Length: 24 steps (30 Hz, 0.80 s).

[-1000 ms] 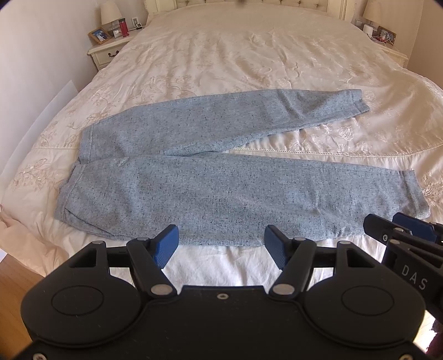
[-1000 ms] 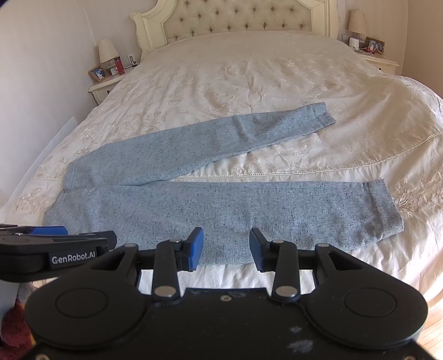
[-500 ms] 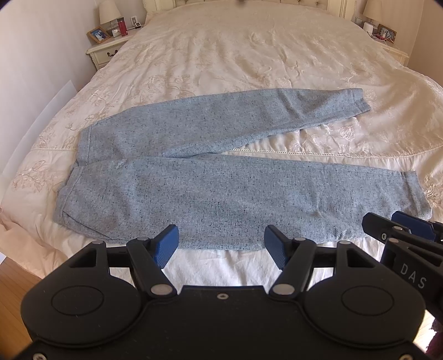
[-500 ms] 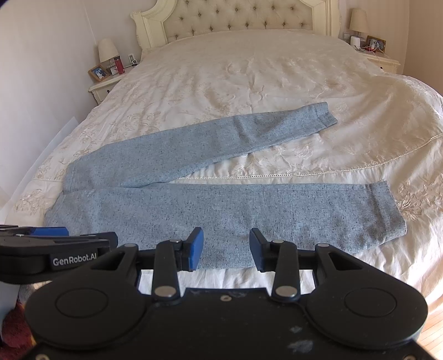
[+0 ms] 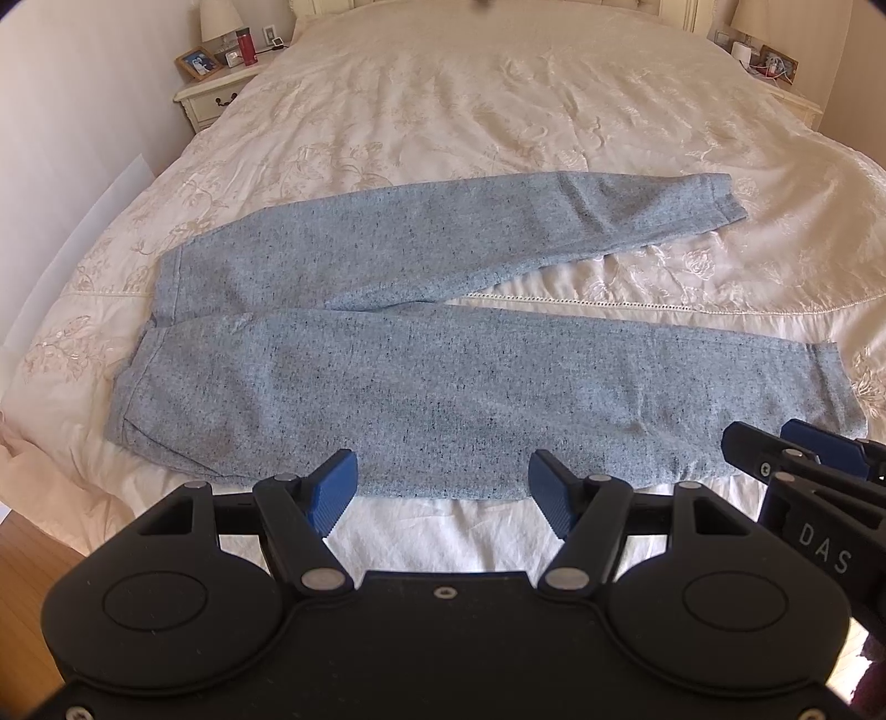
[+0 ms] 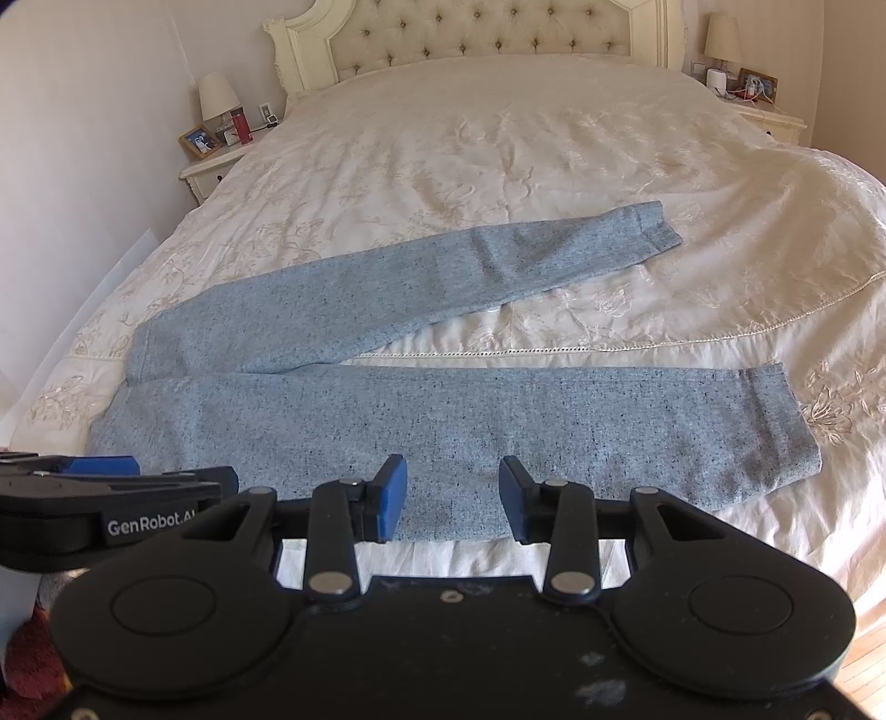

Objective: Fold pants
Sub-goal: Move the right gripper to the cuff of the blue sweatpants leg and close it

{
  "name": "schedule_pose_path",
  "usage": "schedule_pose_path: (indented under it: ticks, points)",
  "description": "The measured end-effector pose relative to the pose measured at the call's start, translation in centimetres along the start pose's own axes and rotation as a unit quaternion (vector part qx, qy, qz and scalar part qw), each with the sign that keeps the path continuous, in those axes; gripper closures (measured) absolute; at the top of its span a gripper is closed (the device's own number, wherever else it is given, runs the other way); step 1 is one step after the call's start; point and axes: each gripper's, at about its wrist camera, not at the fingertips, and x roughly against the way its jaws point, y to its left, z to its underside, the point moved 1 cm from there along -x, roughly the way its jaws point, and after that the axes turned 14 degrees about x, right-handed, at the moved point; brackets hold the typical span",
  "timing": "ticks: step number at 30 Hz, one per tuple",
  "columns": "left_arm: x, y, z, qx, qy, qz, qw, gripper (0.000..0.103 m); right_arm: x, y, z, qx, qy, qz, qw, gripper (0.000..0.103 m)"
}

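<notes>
Item under inspection: one pair of light blue-grey speckled knit pants (image 5: 443,382), laid flat and unfolded on the cream embroidered bedspread (image 5: 498,111) of a large bed. The waistband lies toward the left side of both views; the two legs run out to the right. The near leg lies roughly parallel to the foot edge of the bed, its cuff (image 6: 786,421) close to the right side. The far leg angles away toward the headboard, so the legs spread apart in a narrow V with bedspread showing between them. The far cuff (image 6: 659,227) shows a stitched hem.

Left tool (image 5: 440,487): black body, blue ribbed pads, jaws standing wide apart with nothing between them. It hovers just short of the near edge of the pants, over the stretch nearer the waistband, not touching the fabric.

Right tool (image 6: 451,495): same build, jaws apart and empty. It hovers short of the near leg's lower edge, clear of the fabric.

Each tool shows at the edge of the other's view, side by side.

Surroundings: a tufted cream headboard (image 6: 487,33), a cream bedside cabinet (image 6: 213,171) at left carrying a lamp, a framed photo and a red bottle, and a second cabinet (image 6: 775,119) at right. Wooden floor shows at the lower corners.
</notes>
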Motion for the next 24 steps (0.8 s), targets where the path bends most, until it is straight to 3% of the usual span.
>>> schedule_pose_path:
  ticks: [6,14,18,24]
  points:
    - [-0.2,0.9,0.2,0.008,0.011,-0.004,0.9999,0.034,-0.7,0.7,-0.1,0.002,0.012,-0.008,1.0,0.063]
    - [-2.9,2.3,-0.7,-0.008,0.043,-0.012,0.999,0.04,-4.3,2.6,0.2,-0.016,0.074,-0.015,0.997,0.063]
    - [-4.9,2.1,-2.2,-0.037,0.058,0.001,0.9977,0.04,-6.1,1.9,-0.3,-0.048,0.094,0.011,0.994,0.063]
    - [-7.9,1.4,-4.9,-0.086,0.069,0.032,0.9934,0.041,-7.3,-1.3,-0.6,-0.088,0.109,0.09,0.986,0.064]
